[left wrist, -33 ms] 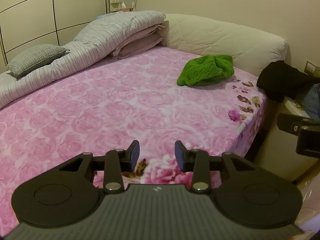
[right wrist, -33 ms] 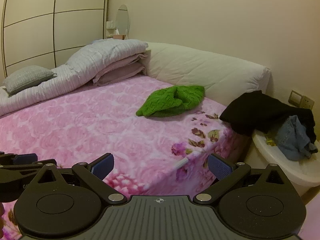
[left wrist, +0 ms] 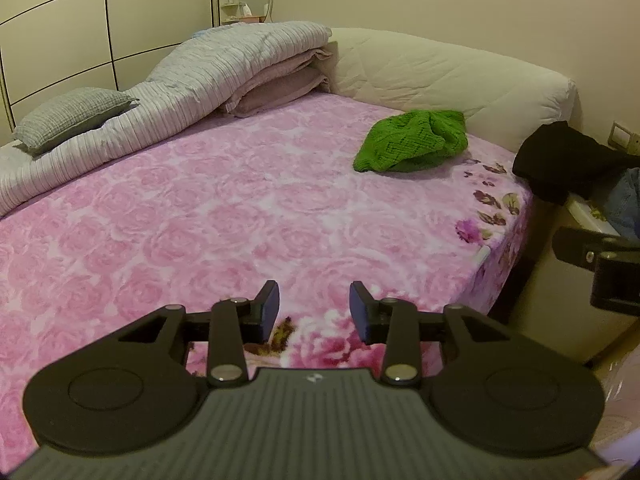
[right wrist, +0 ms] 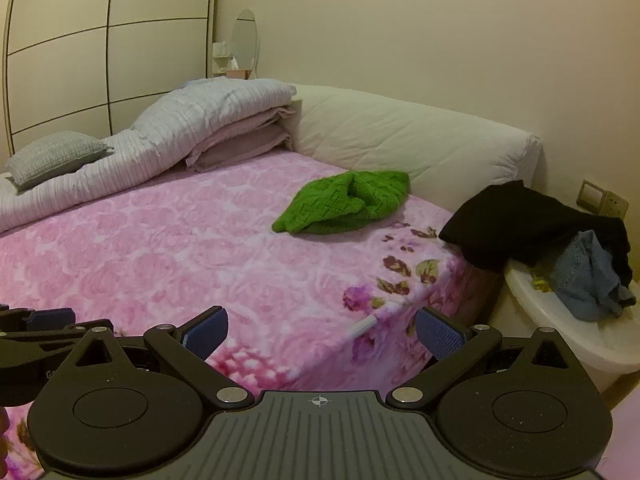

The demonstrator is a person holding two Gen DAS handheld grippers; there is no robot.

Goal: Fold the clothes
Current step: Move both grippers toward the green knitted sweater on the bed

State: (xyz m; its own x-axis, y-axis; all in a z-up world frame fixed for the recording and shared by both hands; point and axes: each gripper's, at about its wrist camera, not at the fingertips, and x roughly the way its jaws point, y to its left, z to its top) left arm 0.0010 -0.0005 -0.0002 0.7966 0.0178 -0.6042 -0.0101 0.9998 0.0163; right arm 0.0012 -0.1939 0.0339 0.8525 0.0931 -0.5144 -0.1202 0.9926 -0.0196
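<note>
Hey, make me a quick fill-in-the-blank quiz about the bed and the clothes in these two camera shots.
1. The knitted sweater lying on the bed is coloured ____.
2. Both the left claw and the right claw hold ____.
3. The jeans lie partly under a garment coloured ____.

Missing words: green; nothing; black

A home bedroom: a wide bed under a pink rose-print blanket, a grey striped duvet and grey checked pillow far left, panelled cream wardrobe doors behind, an oval mirror in the far corner.
</note>
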